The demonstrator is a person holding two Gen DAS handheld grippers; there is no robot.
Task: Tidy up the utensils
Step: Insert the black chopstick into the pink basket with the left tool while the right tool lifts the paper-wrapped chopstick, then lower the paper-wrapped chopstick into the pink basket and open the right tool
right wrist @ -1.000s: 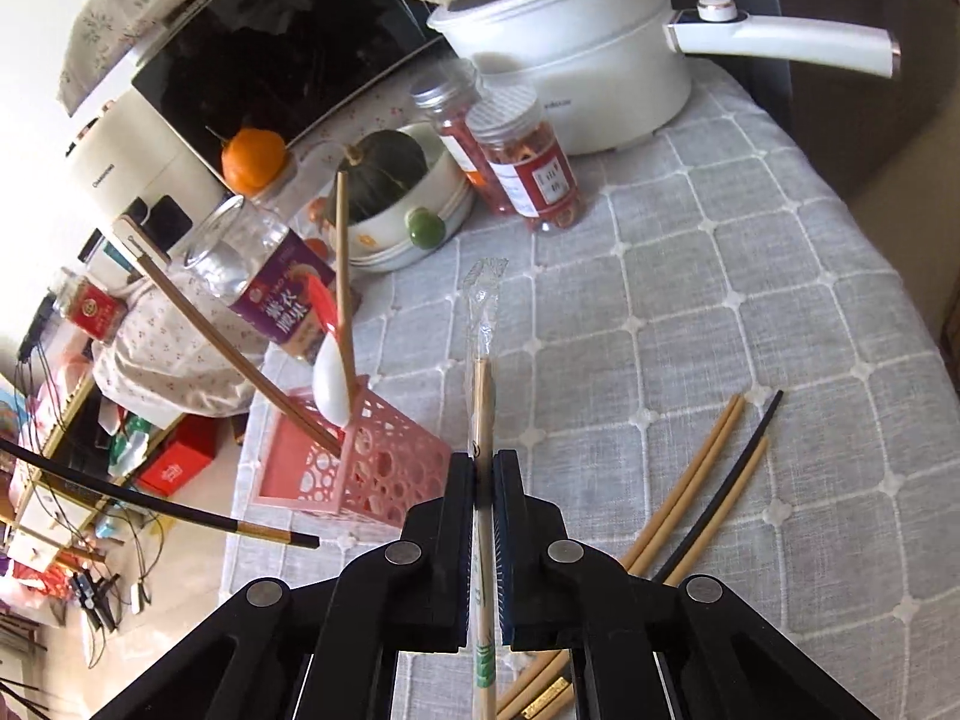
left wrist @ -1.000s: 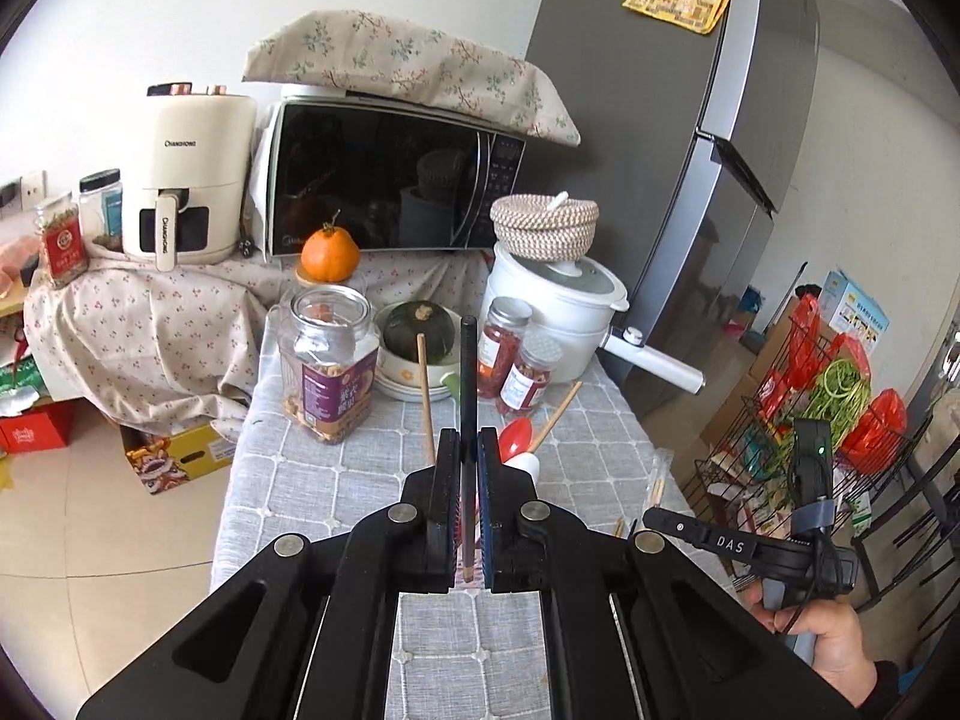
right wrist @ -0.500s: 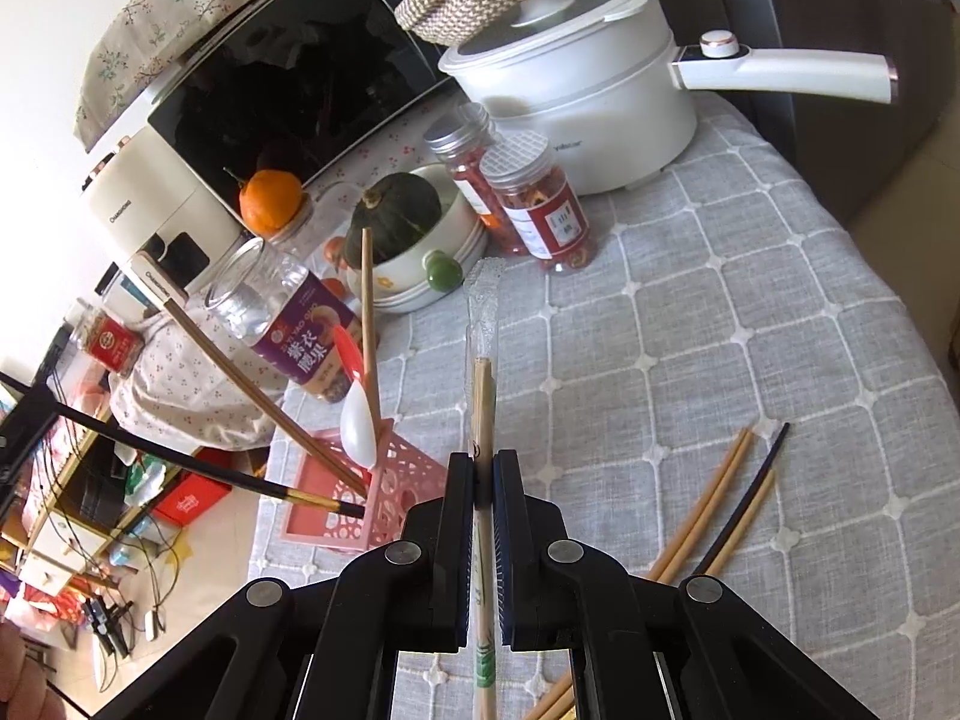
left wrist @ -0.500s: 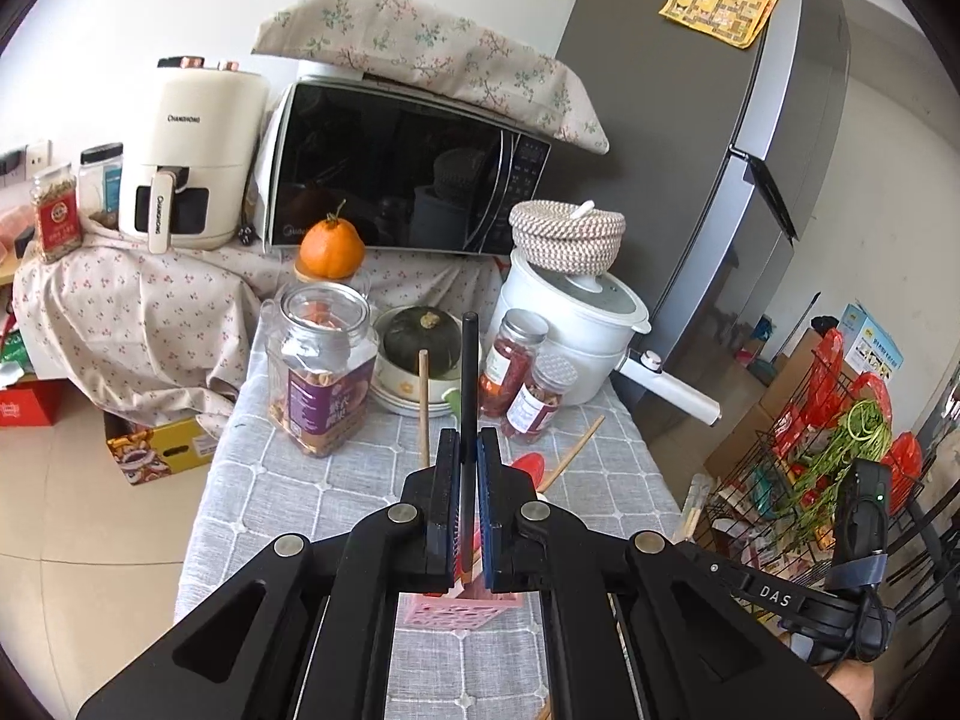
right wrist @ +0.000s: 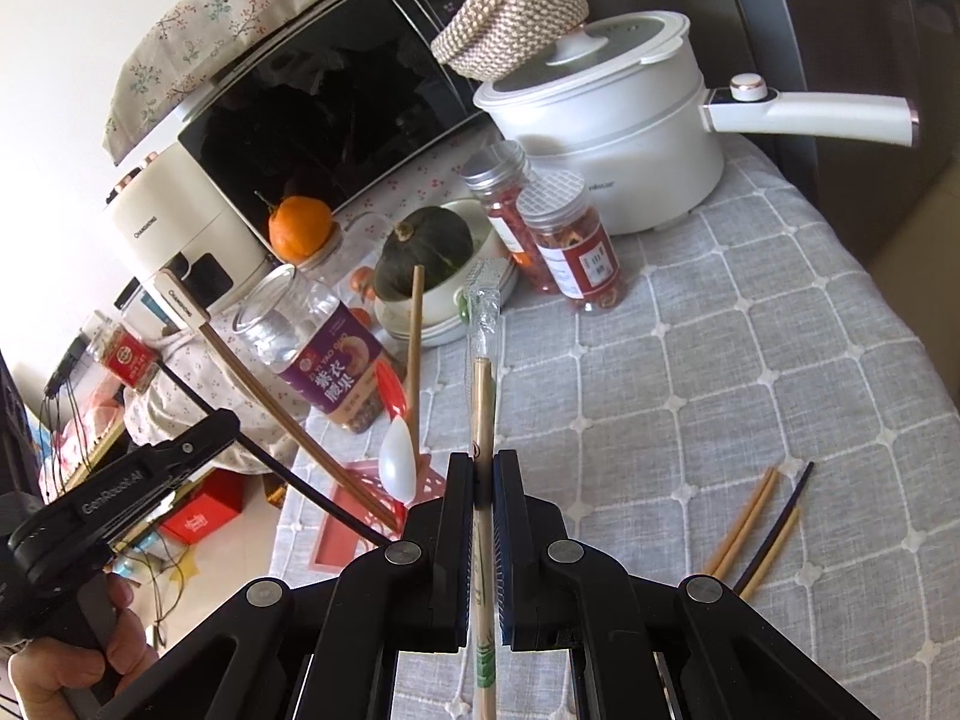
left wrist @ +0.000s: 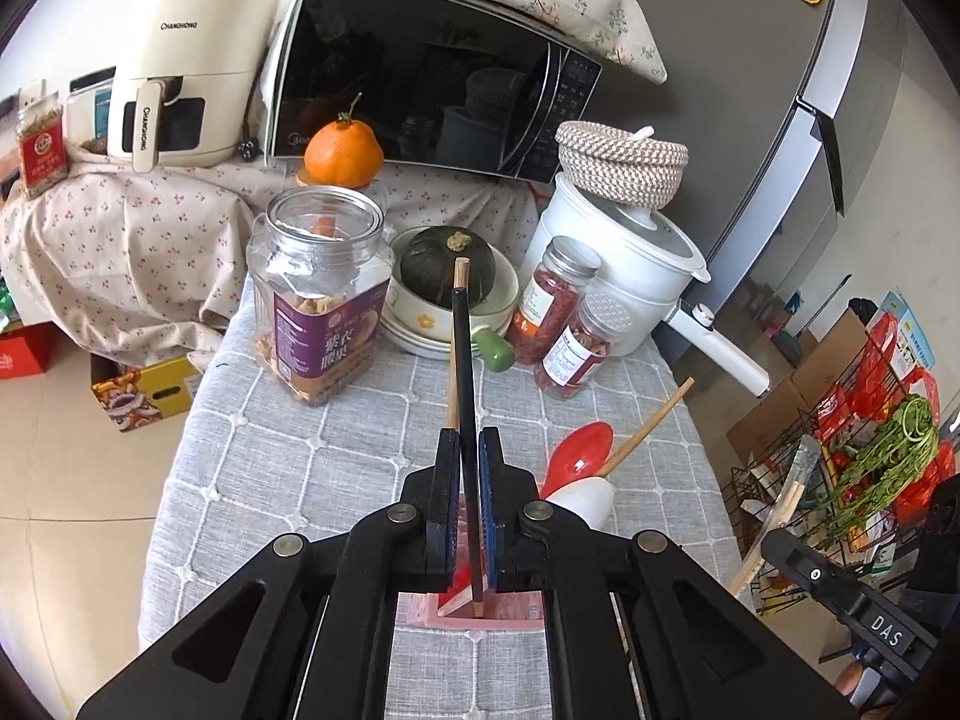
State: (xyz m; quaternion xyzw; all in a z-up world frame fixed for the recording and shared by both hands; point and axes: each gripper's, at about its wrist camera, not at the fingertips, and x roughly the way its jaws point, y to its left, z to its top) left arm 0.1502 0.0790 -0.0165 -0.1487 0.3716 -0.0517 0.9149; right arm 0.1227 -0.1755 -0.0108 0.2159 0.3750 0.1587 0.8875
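The left gripper [left wrist: 470, 450] has its fingers just starting to part around a black chopstick [left wrist: 463, 372], which still sits between them with its lower tip above the pink holder [left wrist: 510, 615] directly beneath. The right gripper [right wrist: 483, 468] has its fingers clamped tight on a pale wrapped chopstick [right wrist: 482, 414] that pokes forward over the grey checked table [right wrist: 720, 372]. Loose chopsticks [right wrist: 759, 519] lie on the cloth to the right of that gripper. In the holder stand a red-and-white spoon [left wrist: 576, 462] and wooden chopsticks [left wrist: 648, 426]. Farther back are a clear jar [left wrist: 321, 294], a bowl with a dark squash [left wrist: 447, 267], two red-filled spice jars [left wrist: 561, 315], a white pot [left wrist: 630, 258] and a microwave [left wrist: 432, 72].
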